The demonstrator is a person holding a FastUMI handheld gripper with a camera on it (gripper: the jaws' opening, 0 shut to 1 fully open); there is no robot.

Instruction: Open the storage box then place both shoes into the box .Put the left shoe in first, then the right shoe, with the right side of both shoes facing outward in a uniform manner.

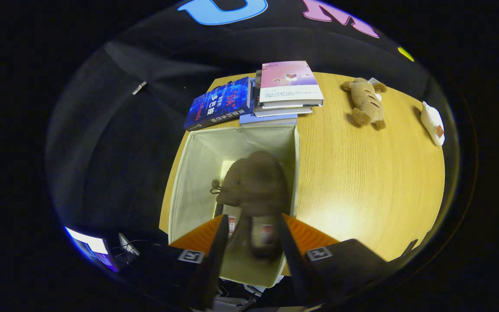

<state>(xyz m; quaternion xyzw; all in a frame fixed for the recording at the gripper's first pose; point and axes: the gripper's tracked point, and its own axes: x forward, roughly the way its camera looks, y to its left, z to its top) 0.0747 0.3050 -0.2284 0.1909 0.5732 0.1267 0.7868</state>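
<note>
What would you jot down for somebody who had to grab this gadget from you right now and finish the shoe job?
Gripper: held over the open box, a brown shoe between its fingers; blur hides whether both fingers press on it.
Box: lid off, near the table edge, in front of the stack of books.
Done: box opened; this shoe is inside the box or being lowered in.
Unclear: whether it is the left or right shoe, and whether another lies underneath.
Left: release it, check its facing, and confirm both shoes are in.

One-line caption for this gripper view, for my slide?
Hand-held gripper holds a brown shoe between its fingers over the open box on a wooden table.
</note>
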